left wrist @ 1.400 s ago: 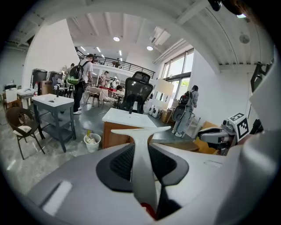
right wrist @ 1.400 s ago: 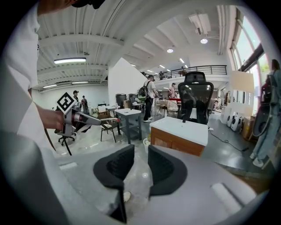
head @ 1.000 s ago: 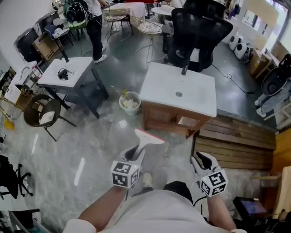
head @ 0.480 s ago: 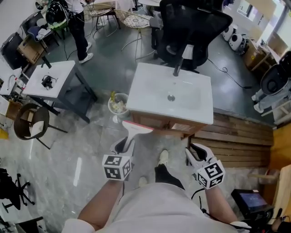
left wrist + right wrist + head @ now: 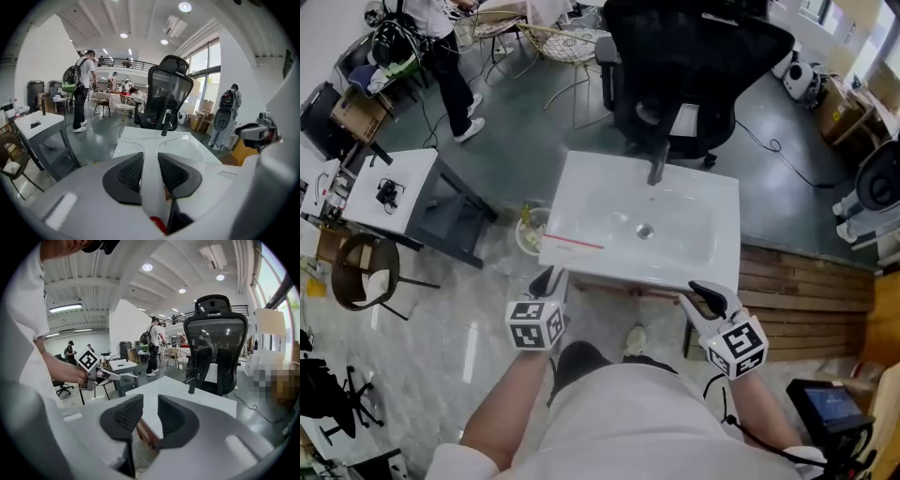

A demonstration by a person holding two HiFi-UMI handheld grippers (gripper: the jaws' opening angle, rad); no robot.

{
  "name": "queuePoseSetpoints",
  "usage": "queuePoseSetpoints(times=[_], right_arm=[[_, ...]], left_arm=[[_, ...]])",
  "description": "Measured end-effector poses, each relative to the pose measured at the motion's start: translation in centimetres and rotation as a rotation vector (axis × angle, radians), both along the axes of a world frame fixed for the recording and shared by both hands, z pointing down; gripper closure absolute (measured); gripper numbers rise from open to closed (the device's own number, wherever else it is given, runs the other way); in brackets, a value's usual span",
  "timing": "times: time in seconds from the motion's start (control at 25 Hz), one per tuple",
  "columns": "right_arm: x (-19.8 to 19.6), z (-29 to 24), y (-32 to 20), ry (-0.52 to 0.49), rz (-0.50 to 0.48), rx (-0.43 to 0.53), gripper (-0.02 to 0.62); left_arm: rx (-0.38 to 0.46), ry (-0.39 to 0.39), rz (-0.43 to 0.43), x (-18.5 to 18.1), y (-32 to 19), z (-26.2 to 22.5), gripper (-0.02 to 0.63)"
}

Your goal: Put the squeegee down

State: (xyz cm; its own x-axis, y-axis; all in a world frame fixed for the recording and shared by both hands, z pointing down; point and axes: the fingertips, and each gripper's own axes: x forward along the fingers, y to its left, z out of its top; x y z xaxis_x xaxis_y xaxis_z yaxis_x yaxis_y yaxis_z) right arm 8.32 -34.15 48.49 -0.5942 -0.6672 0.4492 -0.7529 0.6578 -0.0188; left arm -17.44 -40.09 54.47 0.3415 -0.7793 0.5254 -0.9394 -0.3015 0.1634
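The squeegee (image 5: pixel 573 244) is white with a thin red blade. Its handle (image 5: pixel 151 178) sits between the pads of my left gripper (image 5: pixel 547 280), which is shut on it. The blade end hangs over the front left corner of the white washbasin top (image 5: pixel 712 211); whether it touches, I cannot tell. The T-shaped head (image 5: pixel 156 142) points toward the black tap (image 5: pixel 164 128). My right gripper (image 5: pixel 704 293) is at the basin's front right edge, open and empty (image 5: pixel 150 414). From the right gripper view, the left gripper (image 5: pixel 96 373) shows with the squeegee sticking out.
A black office chair (image 5: pixel 694 66) stands behind the basin. A small bin (image 5: pixel 528 231) sits by the wooden cabinet's left side. A white side table (image 5: pixel 394 192) and a brown chair (image 5: pixel 361 272) are to the left, wooden planks (image 5: pixel 806 291) to the right. A person (image 5: pixel 441 37) stands far left.
Both grippers have come forward to the washbasin. The squeegee, earlier over the floor in front of the cabinet, now reaches over the basin's front left corner.
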Motion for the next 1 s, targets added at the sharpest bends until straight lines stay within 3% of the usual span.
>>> queuePoseSetpoints(times=[0.24, 0.68, 1.0], right_arm=[[2.3, 2.1, -3.8, 0.007, 0.058, -0.08, 0.499], [2.4, 1.6, -10.6, -0.006, 0.274, -0.111, 0.499], [2.5, 2.5, -11.5, 0.003, 0.388, -0.177, 0.5]], left_arm=[[-0.02, -0.033, -0.001, 0.8, -8.8, 2.4, 0.502], [-0.054, -0.055, 0.036, 0.3, -23.8, 8.4, 0.502], [-0.112, -0.072, 0.041, 0.4, -29.6, 12.7, 0.502]])
